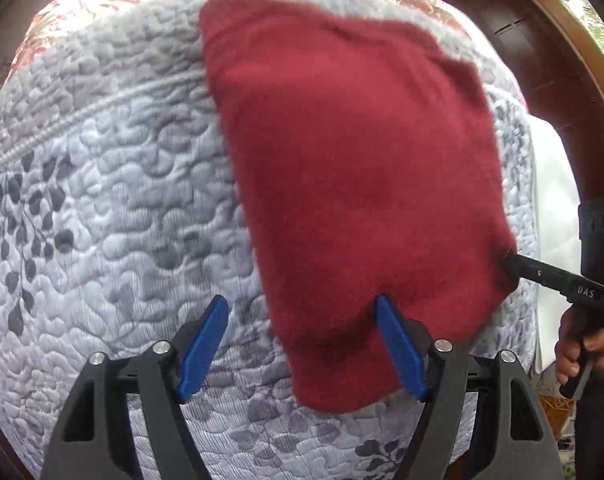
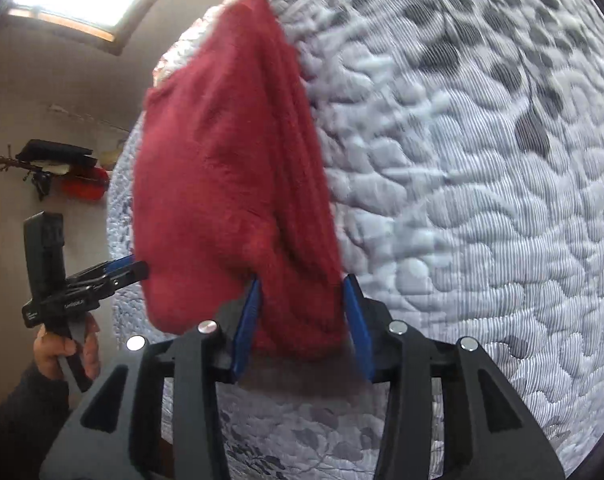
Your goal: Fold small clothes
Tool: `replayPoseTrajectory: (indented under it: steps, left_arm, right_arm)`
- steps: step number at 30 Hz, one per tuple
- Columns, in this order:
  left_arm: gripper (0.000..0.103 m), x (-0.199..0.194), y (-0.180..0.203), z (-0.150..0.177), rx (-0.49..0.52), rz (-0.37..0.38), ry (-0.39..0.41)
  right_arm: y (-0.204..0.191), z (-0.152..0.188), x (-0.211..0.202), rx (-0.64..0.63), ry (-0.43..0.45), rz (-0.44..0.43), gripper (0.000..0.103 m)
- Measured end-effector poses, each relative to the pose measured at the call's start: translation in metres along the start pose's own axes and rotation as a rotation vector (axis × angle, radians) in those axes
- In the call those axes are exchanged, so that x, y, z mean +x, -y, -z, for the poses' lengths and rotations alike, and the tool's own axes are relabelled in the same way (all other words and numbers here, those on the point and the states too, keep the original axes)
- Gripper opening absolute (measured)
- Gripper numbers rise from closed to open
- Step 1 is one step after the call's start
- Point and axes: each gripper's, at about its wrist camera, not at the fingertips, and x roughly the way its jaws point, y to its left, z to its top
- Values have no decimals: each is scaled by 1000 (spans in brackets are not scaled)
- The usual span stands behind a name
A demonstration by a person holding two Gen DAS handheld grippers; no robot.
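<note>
A folded dark red knit garment (image 1: 361,168) lies on a grey-white quilt (image 1: 122,200). In the left wrist view my left gripper (image 1: 302,300) stands open wide at the garment's near edge. Its right blue finger (image 1: 397,344) rests against the cloth and its left finger is over bare quilt. My right gripper (image 1: 509,262) reaches the garment's near right corner from the side. In the right wrist view the right gripper (image 2: 303,280) is shut on a thick fold of the garment (image 2: 230,168), which bulges between both blue pads. The left gripper (image 2: 140,270) touches the garment's left edge.
The quilt (image 2: 481,200) with its grey leaf print covers the bed on all sides of the garment. A white sheet (image 1: 549,184) hangs at the bed's right edge beside dark wooden furniture (image 1: 541,60). A hand (image 2: 66,344) holds the left gripper's handle; a wall rack (image 2: 54,168) carries dark and red items.
</note>
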Motion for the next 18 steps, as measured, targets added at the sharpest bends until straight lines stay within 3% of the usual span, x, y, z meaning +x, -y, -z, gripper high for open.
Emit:
replayPoseTrajectory:
  steps: [4, 8, 9, 12, 16, 18]
  left_arm:
    - [77, 17, -8, 13, -21, 16, -14]
    - [75, -13, -11, 24, -45, 152, 50]
    - [76, -22, -14, 29, -61, 205, 65]
    - [77, -43, -26, 43, -112, 334, 97]
    - [80, -44, -52, 43, -219, 423, 100]
    - [84, -42, -67, 41, -263, 413, 94]
  right_arm:
    - [18, 14, 8, 58, -9, -63, 40]
    - [14, 25, -26, 53, 34, -126, 43]
    - [12, 26, -32, 48, 44, -138, 45]
    - [16, 23, -50, 28, 74, -144, 70]
    - [17, -2, -48, 37, 78, -178, 73]
    - [16, -14, -42, 48, 72, -198, 73]
